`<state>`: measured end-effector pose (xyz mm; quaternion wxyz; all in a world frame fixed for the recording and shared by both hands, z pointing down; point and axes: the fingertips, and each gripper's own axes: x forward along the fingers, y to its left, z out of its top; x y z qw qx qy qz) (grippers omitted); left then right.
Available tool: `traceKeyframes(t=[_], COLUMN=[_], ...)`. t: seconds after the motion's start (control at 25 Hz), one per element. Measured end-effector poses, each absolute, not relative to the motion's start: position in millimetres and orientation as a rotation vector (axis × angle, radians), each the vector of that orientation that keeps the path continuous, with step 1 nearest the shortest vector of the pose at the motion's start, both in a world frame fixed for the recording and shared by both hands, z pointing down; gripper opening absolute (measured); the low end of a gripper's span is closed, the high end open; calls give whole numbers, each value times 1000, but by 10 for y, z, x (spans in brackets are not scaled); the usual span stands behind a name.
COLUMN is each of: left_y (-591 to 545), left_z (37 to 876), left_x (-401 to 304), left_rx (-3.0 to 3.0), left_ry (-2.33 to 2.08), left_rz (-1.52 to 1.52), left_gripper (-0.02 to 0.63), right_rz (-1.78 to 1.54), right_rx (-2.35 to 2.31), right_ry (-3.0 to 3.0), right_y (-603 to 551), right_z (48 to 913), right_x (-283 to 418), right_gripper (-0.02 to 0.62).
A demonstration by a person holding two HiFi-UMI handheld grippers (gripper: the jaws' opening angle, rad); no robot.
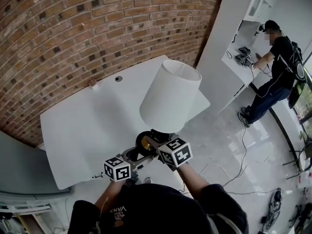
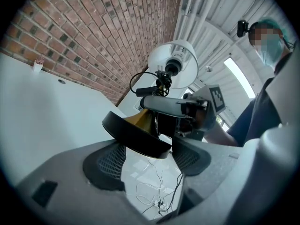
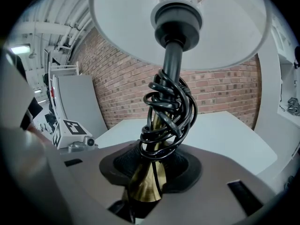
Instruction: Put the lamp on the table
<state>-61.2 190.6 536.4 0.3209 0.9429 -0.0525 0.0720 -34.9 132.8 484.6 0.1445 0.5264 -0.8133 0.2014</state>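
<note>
The lamp hangs over the front edge of the white table [image 1: 97, 126], its white shade [image 1: 170, 96] tilted toward the wall. My right gripper [image 1: 155, 139] is shut on the brass stem [image 3: 147, 182], just below a coil of black cord [image 3: 168, 116] wound round the stem. The round black base [image 2: 136, 135] lies across the tips of my left gripper [image 2: 150, 161], whose jaws stand wide. Its rim touches the right pad [image 2: 190, 156], and I see no squeeze. In the head view the left gripper [image 1: 134, 156] sits below and left of the base [image 1: 145, 143].
A brick wall [image 1: 73, 33] backs the table. A small object [image 1: 92, 84] and a cable hole [image 1: 118, 78] lie near the table's far edge. A person [image 1: 270, 72] stands at a white counter on the right. Cables [image 1: 234, 169] trail over the glossy floor.
</note>
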Motion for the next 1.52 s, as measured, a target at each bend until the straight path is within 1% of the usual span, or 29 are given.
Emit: traceKeyframes(t=[0.48,0.72,0.92,1.28,1.52], left_y=[1471,1082,620,-50,-267], left_z=[5443,5452,5406,5398,5503], left_x=[4,384,569,635,537], left_rx=[2460,2449,2455,2462,2440], left_ry=[-59,-23,-26,-96,-188], left_rz=[233,231,221,125,135], left_gripper=[302,301,299,299,299], right_rz=[600,603,606,580,586], right_rx=[1585,1597,1593,1534,1450], right_ry=[-2284,-2263,-2263,-2301,-2339], right_y=[908,511,52,-640,-879], right_z=[4925,4924,4889,4851,4960], right_x=[294,669,854,862,723], right_gripper=[126,124,124,123,121])
